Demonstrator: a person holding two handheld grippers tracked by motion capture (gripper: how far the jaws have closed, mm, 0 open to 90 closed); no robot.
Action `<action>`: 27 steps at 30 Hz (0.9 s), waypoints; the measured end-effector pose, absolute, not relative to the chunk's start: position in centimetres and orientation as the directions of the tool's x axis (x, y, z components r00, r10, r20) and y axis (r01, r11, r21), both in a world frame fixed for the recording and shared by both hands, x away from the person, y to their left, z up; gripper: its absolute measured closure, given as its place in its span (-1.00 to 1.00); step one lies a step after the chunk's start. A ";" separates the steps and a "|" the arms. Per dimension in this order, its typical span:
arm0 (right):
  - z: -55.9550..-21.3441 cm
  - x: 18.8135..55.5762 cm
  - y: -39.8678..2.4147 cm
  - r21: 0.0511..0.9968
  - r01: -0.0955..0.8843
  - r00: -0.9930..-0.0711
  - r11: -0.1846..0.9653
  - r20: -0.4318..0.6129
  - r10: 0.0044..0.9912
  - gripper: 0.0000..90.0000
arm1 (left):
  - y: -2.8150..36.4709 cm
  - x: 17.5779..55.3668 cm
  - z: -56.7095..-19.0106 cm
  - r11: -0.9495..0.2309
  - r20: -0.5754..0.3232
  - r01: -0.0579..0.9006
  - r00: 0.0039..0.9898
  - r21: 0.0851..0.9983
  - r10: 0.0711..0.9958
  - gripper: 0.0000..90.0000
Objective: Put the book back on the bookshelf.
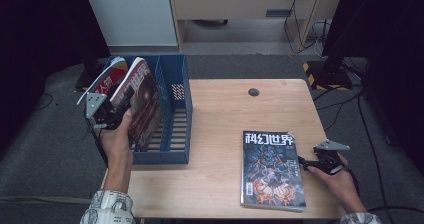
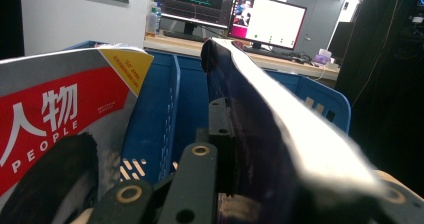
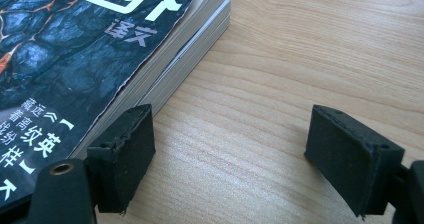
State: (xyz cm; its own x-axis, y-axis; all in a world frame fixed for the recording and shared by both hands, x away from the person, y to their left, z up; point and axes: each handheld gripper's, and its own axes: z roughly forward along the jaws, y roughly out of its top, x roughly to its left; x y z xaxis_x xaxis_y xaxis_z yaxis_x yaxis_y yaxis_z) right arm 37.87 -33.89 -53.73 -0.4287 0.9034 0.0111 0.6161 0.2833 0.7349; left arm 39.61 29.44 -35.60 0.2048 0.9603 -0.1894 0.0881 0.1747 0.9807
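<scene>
A blue file rack (image 1: 175, 115) with upright slots stands at the table's left. A red "People" magazine (image 1: 106, 82) leans in its leftmost slot (image 2: 50, 109). My left gripper (image 1: 121, 112) is shut on a dark-covered magazine (image 1: 145, 101), held tilted over the second slot; its curved edge (image 2: 280, 114) runs up from my black fingers (image 2: 220, 129). A small stack of dark sci-fi magazines (image 1: 272, 169) lies flat at the table's front right. My right gripper (image 1: 306, 165) is open and low over the wood at the stack's right edge (image 3: 165, 69), nothing between its pads (image 3: 125, 151).
The wooden table (image 1: 225, 114) has a round cable hole (image 1: 253, 92) near its far edge. A yellow-and-black striped stand base (image 1: 320, 74) sits on the floor beyond the right corner. Monitors (image 2: 267, 19) stand on a desk behind the rack (image 2: 190, 94).
</scene>
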 end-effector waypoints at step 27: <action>-53.7 37.9 -33.9 0.735 0.616 -0.428 0.283 0.011 0.904 -0.56 | 29.1 40.0 -37.1 0.192 -0.209 0.096 0.206 0.977 0.956 0.86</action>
State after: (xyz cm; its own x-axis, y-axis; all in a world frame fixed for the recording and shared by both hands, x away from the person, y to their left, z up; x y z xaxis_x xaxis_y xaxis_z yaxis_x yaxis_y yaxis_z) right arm 37.87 -33.89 -53.73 -0.4278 0.9038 0.0112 0.6164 0.2826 0.7350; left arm 39.95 29.08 -37.07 0.2060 0.9561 -0.2085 0.0957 0.1924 0.9766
